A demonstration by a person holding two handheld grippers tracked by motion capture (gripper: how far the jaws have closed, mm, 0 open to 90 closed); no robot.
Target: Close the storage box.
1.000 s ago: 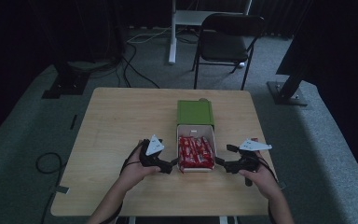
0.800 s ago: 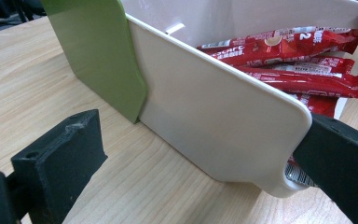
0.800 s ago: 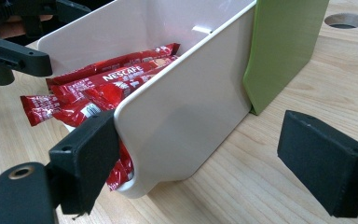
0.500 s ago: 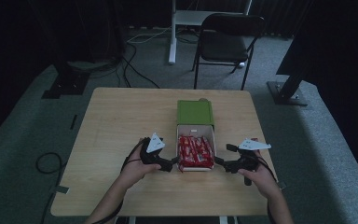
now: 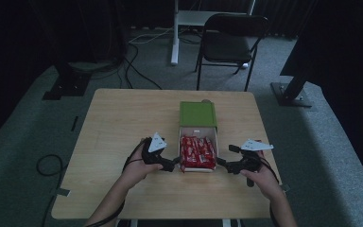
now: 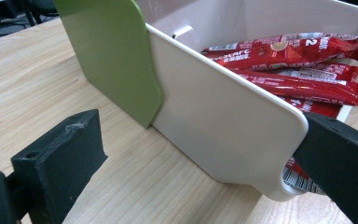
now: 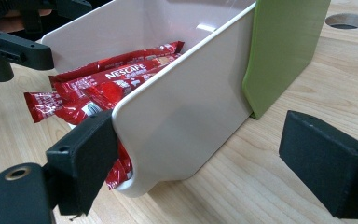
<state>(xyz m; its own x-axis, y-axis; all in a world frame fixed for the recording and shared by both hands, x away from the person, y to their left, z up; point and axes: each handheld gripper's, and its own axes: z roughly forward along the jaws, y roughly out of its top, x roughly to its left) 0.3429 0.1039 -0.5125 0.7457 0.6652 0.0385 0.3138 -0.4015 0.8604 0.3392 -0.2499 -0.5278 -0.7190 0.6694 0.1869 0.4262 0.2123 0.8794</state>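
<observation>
A white open box (image 5: 197, 132) sits near the table's front edge, its far end tucked into a green sleeve (image 5: 197, 113). Several red Nescafe sachets (image 5: 197, 152) lie in it. My left gripper (image 5: 172, 164) is at the box's front left corner. In the left gripper view it (image 6: 200, 158) stands open astride the white side wall (image 6: 214, 112), one jaw outside and one by the sachets (image 6: 298, 70). My right gripper (image 5: 222, 164) is at the front right corner. It (image 7: 205, 158) is open astride the other wall (image 7: 186, 107), its left jaw against the sachets (image 7: 107, 79).
The wooden table (image 5: 123, 123) has bare room to the left and right of the box. A round cable hole (image 7: 346, 20) lies beyond the green sleeve (image 7: 284, 46). A black chair (image 5: 231, 33), stand bases and floor cables lie behind the table.
</observation>
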